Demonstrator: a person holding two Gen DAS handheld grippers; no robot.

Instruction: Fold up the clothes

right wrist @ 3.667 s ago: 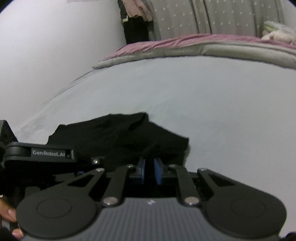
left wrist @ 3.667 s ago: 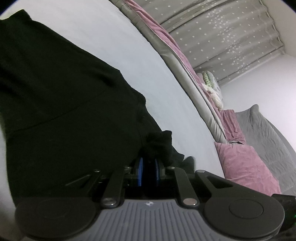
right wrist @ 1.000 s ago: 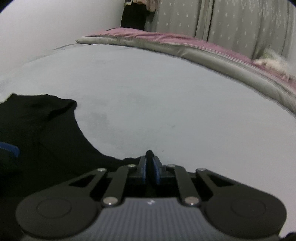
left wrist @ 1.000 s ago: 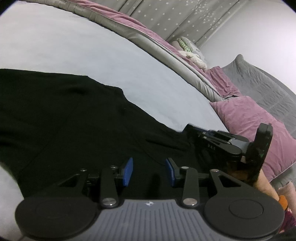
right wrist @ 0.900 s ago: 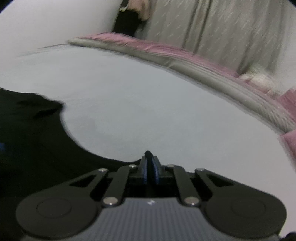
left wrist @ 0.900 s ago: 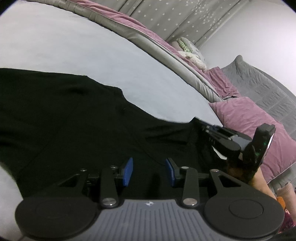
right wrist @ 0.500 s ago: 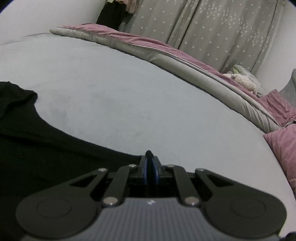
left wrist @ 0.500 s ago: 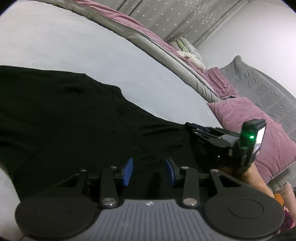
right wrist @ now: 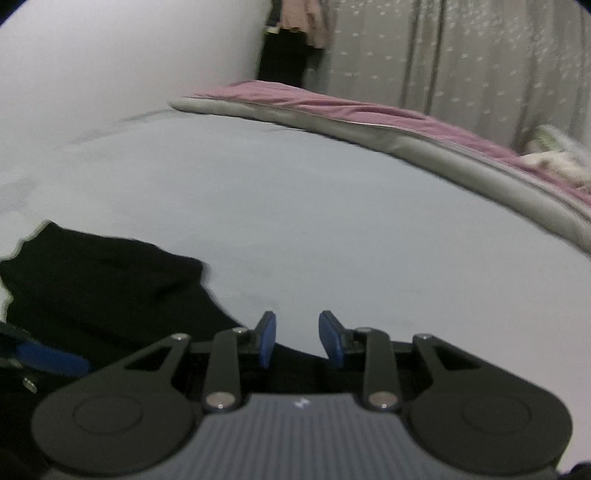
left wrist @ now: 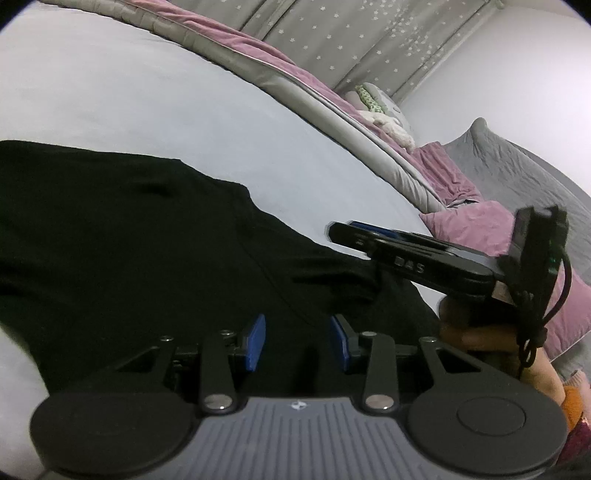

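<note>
The left claw (left wrist: pixel 298 341) stands partly open, its blue pads (left wrist: pixel 256 341) apart with nothing pinched between them; it hovers low over the black garment (left wrist: pixel 129 251), whose dark cloth fills the gap below the fingers. The right claw (right wrist: pixel 297 338) is opening, its jaws parting with no cloth between the pads (right wrist: pixel 267 338); only the garment's edge (right wrist: pixel 110 291) lies beneath and to its left. In the left wrist view the right claw (left wrist: pixel 354 230) reaches in from the right, just above the garment's near right part, held by a hand (left wrist: pixel 476 328) under its body, with a cable (left wrist: pixel 554 295) hanging from its rear.

The black garment lies spread flat on the pale grey bed (left wrist: pixel 166 99), covering the left and near part of the sheet, one sleeve (right wrist: pixel 103 258) pointing outward toward the wall. Beyond the open sheet a rolled grey and pink quilt (left wrist: pixel 295 81) runs along the far edge of the bed. A pink pillow (left wrist: pixel 480 229) and a grey pillow (left wrist: pixel 524 177) sit at the right end, and a soft toy (left wrist: pixel 376 107) rests on the quilt. Star-patterned grey curtains (left wrist: pixel 351 33) hang behind.
</note>
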